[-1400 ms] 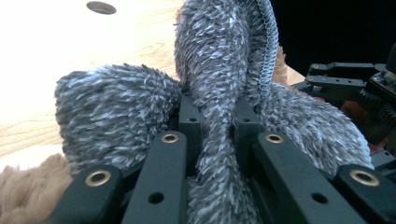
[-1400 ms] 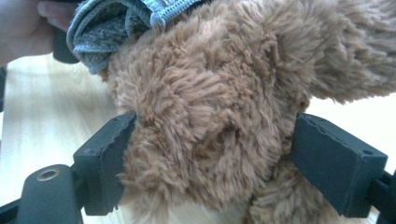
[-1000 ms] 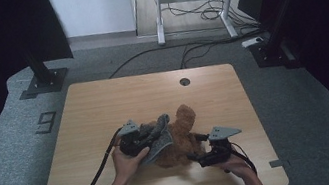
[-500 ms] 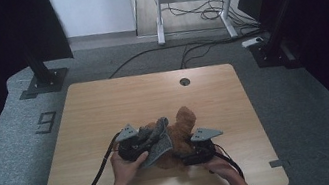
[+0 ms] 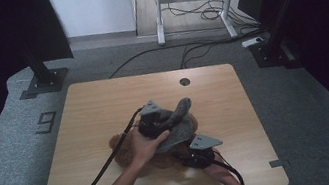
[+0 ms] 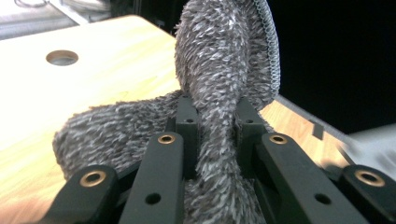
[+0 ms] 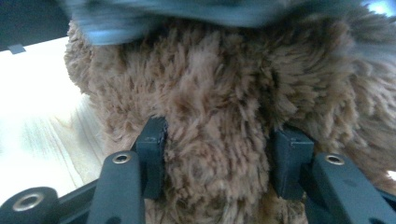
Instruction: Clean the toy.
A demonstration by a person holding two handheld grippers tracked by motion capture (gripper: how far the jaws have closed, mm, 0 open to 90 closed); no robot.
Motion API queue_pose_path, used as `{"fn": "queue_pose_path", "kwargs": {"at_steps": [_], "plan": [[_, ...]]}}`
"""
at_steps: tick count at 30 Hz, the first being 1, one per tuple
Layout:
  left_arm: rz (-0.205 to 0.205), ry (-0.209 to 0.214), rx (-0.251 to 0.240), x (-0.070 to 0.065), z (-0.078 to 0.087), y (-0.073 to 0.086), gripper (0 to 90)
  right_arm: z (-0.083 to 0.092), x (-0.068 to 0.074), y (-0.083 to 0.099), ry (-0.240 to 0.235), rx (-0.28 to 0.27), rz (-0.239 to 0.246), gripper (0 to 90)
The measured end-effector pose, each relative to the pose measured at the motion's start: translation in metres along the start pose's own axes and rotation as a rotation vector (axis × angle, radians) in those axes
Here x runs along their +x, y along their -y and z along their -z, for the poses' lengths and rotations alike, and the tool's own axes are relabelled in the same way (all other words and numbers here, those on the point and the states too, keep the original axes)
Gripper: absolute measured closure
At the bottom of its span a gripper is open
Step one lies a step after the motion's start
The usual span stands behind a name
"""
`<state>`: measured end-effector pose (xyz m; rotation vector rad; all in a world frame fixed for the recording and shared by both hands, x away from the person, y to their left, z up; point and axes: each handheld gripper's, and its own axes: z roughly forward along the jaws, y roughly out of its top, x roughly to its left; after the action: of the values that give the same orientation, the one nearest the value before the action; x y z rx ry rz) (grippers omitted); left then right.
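Left tool (image 5: 173,117) clenched on a grey fuzzy cloth (image 6: 219,70); right tool (image 7: 219,158), jaws just closing, grips a brown plush toy (image 7: 210,93) on the counter (image 5: 103,102).

Two black grippers were seen: the left gripper (image 5: 157,120) and the right gripper (image 5: 198,154) were each topped by a grey three-cornered plate. Black jaw links studded with brass-ringed holes were shown in both gripper views. A thick black cable (image 5: 93,180) was trailed from the left one. Both forearms were bare, without sleeves.
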<state>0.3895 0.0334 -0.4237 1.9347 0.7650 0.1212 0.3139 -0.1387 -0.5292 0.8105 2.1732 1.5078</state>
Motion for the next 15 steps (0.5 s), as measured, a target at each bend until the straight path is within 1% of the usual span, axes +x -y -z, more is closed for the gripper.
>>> {"fn": "queue_pose_path", "kwargs": {"at_steps": [1,2,3,4,5,6,7,9,10,11,13,15], "plan": [[0.006,-0.006,0.024,0.000,-0.007,-0.002,76.5,0.001,0.002,0.000,0.010,0.001,0.013,49.7],[0.018,-0.010,0.080,0.002,-0.020,-0.002,76.5,0.001,0.003,0.001,0.017,-0.001,0.021,49.9],[0.025,-0.014,0.125,0.004,-0.028,0.001,76.3,0.001,0.005,0.001,0.026,-0.001,0.033,50.2],[0.036,-0.014,0.156,0.006,-0.034,0.005,76.3,0.001,0.005,0.002,0.031,0.003,0.042,50.5],[0.037,-0.014,0.176,0.008,-0.036,0.008,76.5,0.001,0.005,0.002,0.035,0.008,0.050,51.1],[0.039,-0.013,0.184,0.010,-0.036,0.010,76.7,0.001,0.005,0.003,0.033,0.010,0.049,51.4],[0.046,-0.011,0.179,0.012,-0.033,0.011,76.8,0.001,0.004,0.004,0.030,0.011,0.045,51.6],[0.043,-0.024,0.178,0.012,-0.026,0.011,76.8,0.001,0.004,0.005,0.029,0.005,0.044,51.6],[0.028,-0.042,0.182,0.013,-0.021,0.012,76.9,0.001,0.005,0.005,0.032,0.005,0.044,51.6],[0.029,-0.056,0.177,0.015,-0.013,0.014,76.9,0.001,0.005,0.005,0.035,0.004,0.041,51.6],[0.034,-0.056,0.174,0.020,-0.004,0.017,77.0,0.001,0.005,0.006,0.037,0.001,0.039,51.6],[0.048,-0.061,0.158,0.026,0.010,0.024,77.1,0.002,0.006,0.006,0.040,0.001,0.040,51.6]]}}
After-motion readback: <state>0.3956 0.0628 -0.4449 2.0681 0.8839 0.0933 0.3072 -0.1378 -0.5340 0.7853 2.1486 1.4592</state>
